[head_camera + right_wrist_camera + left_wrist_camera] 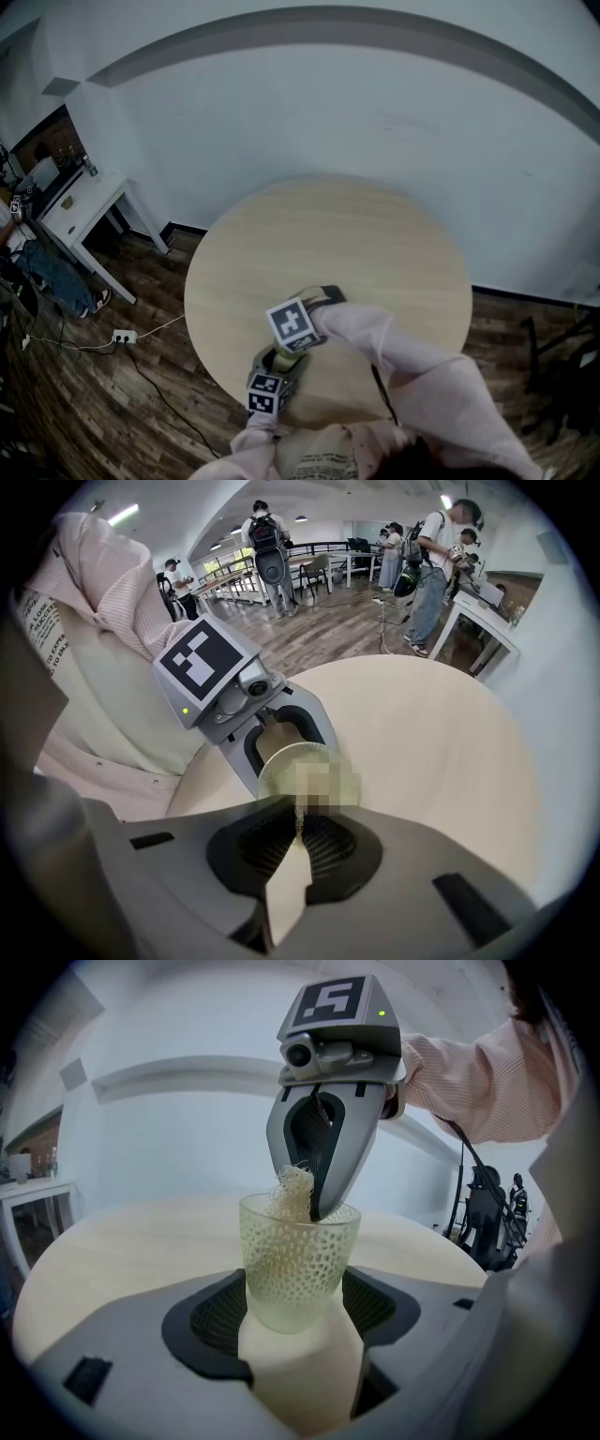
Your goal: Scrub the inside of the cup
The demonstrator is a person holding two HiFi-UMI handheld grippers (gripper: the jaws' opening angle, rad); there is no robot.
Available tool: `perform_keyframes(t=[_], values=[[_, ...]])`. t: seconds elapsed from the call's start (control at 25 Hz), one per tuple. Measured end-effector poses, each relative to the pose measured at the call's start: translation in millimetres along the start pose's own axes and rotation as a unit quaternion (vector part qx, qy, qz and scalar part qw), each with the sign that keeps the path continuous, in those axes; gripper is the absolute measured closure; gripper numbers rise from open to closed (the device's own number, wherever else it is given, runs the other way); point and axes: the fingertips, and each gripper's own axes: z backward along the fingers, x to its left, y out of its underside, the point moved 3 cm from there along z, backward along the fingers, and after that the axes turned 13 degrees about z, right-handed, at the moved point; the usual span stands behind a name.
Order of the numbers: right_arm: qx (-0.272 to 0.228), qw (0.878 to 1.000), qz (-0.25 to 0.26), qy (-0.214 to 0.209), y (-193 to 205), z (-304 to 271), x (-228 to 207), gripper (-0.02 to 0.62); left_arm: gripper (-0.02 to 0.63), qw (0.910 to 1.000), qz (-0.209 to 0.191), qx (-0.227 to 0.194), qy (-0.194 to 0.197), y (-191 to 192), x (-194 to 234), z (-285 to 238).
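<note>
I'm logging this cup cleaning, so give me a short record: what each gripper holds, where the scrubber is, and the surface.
cup: translucent, dotted pattern, upright
left gripper: shut on the cup
right gripper: pointing down, shut on the scrubber wad
scrubber wad: at the cup's mouth, partly inside
table: round, pale wood, beneath both grippers

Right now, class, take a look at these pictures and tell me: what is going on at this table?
A person in a pink sleeve works over a round wooden table with a gripper in each hand. The left gripper grips a translucent, mesh-patterned cup upright between its jaws. The right gripper points down from above, pinching a pale fibrous scrubber, with its tip dipped just inside the cup's rim. The inside of the cup looks to be getting scrubbed.
</note>
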Motion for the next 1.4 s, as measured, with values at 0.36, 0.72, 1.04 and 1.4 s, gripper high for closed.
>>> perform_keyframes(t=[0.36, 0.72, 1.04, 1.4], values=[[-0.006, 0.999, -0.043, -0.019, -0.9, -1.2, 2.5, 0.566, 0.295, 1.0, 0.003, 0.001, 0.003, 0.4, -0.9, 1.0], [-0.03, 0.991, -0.121, -0.047, -3.3, -4.2, 1.7, 0.568, 0.296, 1.0, 0.001, 0.004, 0.004, 0.9, -0.1, 0.7], [-0.061, 0.973, -0.206, -0.088, -5.3, -7.2, 2.2, 0.568, 0.298, 1.0, -0.002, 0.007, 0.005, 3.9, 1.7, -2.2], [-0.118, 0.931, -0.319, -0.134, -11.8, -4.8, 2.0, 0.568, 0.298, 1.0, -0.003, 0.008, 0.003, 1.5, -0.8, -0.8]])
